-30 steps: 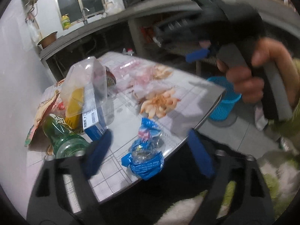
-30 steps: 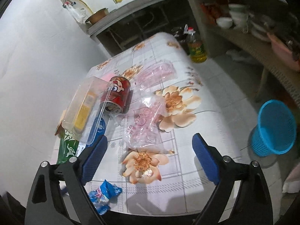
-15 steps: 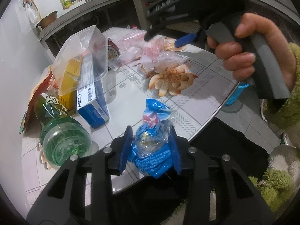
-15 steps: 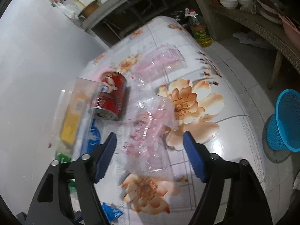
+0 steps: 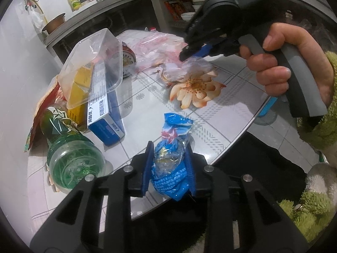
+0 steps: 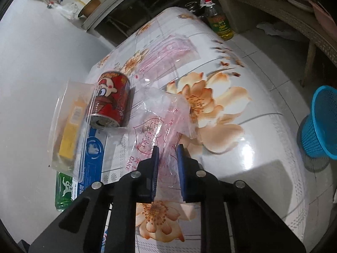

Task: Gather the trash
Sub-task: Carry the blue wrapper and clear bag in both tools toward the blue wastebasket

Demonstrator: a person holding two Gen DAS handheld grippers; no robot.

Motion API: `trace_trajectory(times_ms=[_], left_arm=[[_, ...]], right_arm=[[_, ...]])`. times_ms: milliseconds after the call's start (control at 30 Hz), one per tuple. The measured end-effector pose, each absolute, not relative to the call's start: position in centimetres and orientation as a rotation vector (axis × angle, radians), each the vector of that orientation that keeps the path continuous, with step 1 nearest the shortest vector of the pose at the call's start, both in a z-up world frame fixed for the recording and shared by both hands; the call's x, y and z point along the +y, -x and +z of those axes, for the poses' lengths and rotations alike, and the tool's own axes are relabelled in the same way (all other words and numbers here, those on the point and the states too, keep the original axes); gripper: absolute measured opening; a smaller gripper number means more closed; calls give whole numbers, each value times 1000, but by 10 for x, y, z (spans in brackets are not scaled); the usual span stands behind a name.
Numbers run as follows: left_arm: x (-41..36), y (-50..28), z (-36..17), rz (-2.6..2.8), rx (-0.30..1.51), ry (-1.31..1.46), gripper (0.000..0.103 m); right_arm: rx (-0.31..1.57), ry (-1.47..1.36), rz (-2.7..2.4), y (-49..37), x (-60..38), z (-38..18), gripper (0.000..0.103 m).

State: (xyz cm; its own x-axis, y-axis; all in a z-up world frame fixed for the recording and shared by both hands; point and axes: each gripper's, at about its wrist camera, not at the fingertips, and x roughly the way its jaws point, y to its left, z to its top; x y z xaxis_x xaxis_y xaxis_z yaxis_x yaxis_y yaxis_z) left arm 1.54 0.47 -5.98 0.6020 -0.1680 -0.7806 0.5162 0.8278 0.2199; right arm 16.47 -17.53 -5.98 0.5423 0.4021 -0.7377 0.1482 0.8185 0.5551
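green bottle (image 5: pixel 69 147): lying on its side at the table's left edge, base toward the camera
blue box (image 5: pixel 105 116): just right of the bottle, clear plastic tub (image 5: pixel 92 67) resting on top
red can (image 6: pixel 111 101): on its side beside the tub
left gripper (image 5: pixel 168 164): fingers clamped on blue wrapper (image 5: pixel 171 158) at the near table edge
right gripper (image 6: pixel 167 158): fingers narrow, pinching clear pink-printed bag (image 6: pixel 162 126) over the floral table (image 6: pixel 252 137)
right hand (image 5: pixel 290 67): wrapped round the grey handle, seen from the left wrist view
blue basket (image 6: pixel 320 124): on the floor right of the table, well apart from both pieces of trash
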Motion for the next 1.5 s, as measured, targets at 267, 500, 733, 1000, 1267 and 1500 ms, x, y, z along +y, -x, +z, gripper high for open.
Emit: trace_trajectory(times_ms=[267,500,733,1000,1267,1500], left_arm=[[4,-13,-52,-402,802,-456,25],[-6,-16,-42,-415,767,-458,24],[-20,-22,-28,-432,732,-438,23],[-32,-32,-14,-452,725,-393,23],[-65,-54,4,-518,737,-342,23],[-168,-118,23,-753,905,-210,23]], right_arm=[[942,-667,130,-143,-199,-50,13],[864,-695,84,-116,-229,-32,13],[787,-735,43,-82,-265,-19,13],[736,-796,13,-51,-297,-20,12],[682,-862,-130,-14,-349,-31,12],[680,-1029,-370,33,-421,-85,12]])
